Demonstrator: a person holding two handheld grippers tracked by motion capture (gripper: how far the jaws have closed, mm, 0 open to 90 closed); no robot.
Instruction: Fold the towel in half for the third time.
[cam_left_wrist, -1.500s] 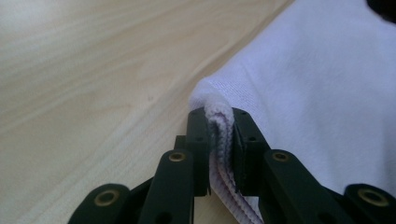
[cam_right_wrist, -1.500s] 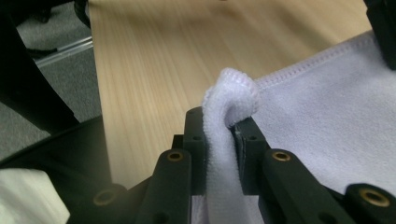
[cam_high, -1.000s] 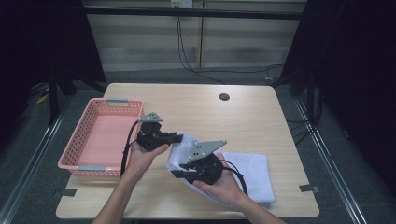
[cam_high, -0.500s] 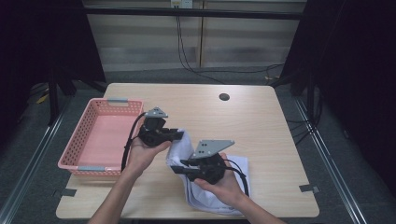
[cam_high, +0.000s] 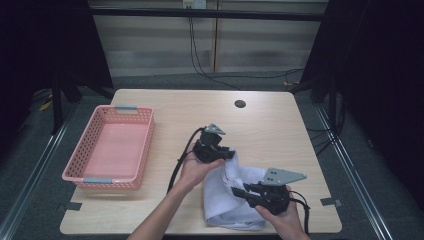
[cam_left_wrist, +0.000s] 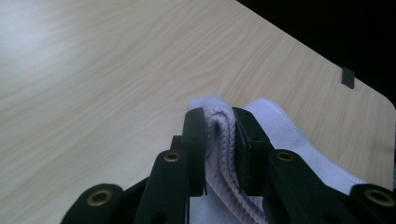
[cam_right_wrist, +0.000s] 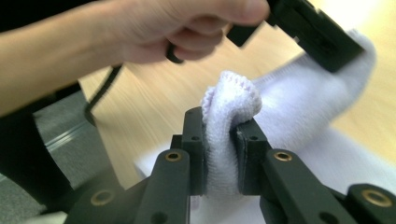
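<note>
at nine o'clock on the pale wooden bench (cam_high: 270, 125) sits the pink plastic mesh basket (cam_high: 80, 172), nothing visible in it, just as it sat a second ago. toward the centre, the left gripper (cam_high: 231, 154) has its jaws narrow and pinched on a folded edge of the white terry cloth towel (cam_high: 225, 202); in the left gripper view the hem bulges up between the jaws. at five o'clock the right gripper (cam_high: 239, 192) grips another bunched edge of the same towel, its jaws also narrow, the cloth pressed between them in the right gripper view. both pairs of jaws have just been opening a shade, though the towel stays clamped in each.

what has changed: a second ago the towel lay flatter toward four o'clock with both grippers closer together above it; now the right hand (cam_high: 280, 220) has dropped toward the near edge at six o'clock, and the cloth is drawn up into a fold between the two grips. this reads as a fold in progress, with the carried edge not yet laid down. the basket at nine o'clock is likely where the folded towel goes.
</note>
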